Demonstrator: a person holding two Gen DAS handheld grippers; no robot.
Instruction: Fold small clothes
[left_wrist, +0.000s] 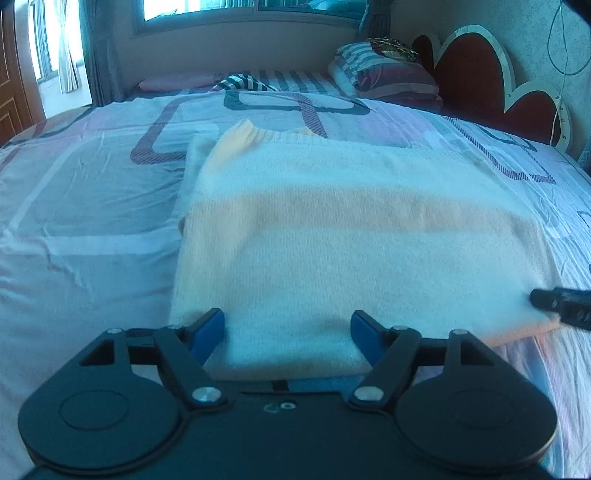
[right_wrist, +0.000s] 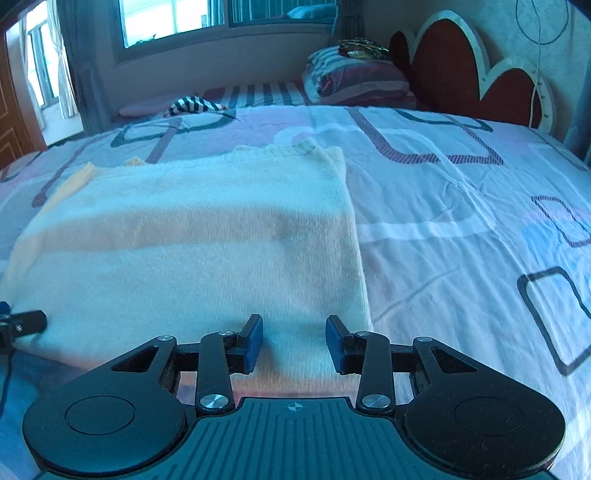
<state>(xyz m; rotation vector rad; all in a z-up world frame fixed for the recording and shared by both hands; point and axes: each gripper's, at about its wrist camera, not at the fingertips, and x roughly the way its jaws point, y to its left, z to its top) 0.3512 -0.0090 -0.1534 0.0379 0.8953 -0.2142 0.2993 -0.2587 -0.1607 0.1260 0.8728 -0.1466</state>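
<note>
Sweater lies folded on the bed; your left gripper gapes wide, right gripper narrower, both empty at its near hem, ready to pinch and fold.

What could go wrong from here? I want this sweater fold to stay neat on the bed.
1. Both tools, left tool and right tool, stand open over the near edge of the folded sweater; closing may pinch only the top layer and undo the fold.
2. The bedsheet is wrinkled and loose, so a low grab could catch it too.
</note>
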